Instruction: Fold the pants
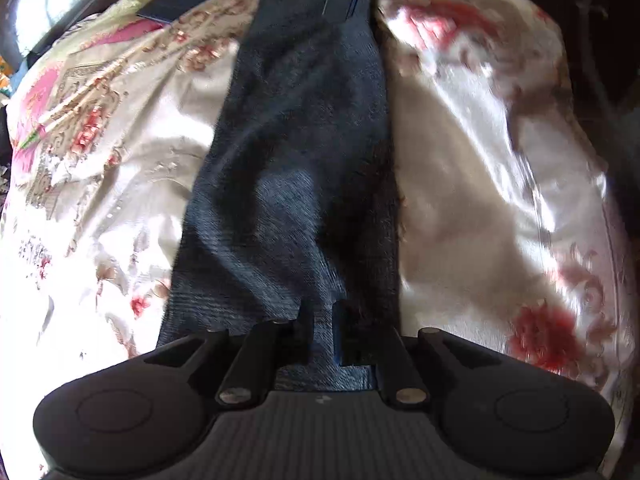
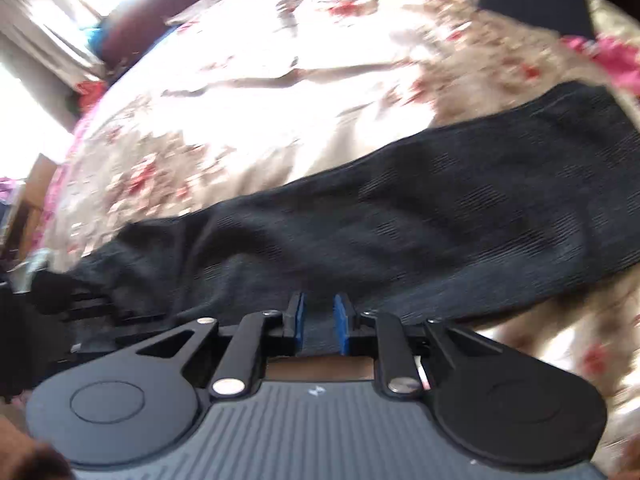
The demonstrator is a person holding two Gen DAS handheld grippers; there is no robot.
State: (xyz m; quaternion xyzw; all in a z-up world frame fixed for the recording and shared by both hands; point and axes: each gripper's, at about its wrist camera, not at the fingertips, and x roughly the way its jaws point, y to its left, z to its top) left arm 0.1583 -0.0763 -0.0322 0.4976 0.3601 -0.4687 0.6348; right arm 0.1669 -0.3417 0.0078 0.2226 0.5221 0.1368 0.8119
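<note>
Left gripper (image 1: 322, 330) pinches the near end of dark grey pants (image 1: 296, 168), stretched lengthwise across the middle of a floral bedspread (image 1: 100, 152). Right gripper (image 2: 319, 322), blue pads (image 2: 339, 322) a little apart w/ cloth between, sits at the pants' long edge; can't tell if it grips. No readable writing; small logo on each gripper body, illegible.

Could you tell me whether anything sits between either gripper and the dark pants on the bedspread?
Nothing visible does. The left gripper and the right gripper each already have dark pants fabric between their fingers, and only the floral bedspread lies around the garment.
</note>
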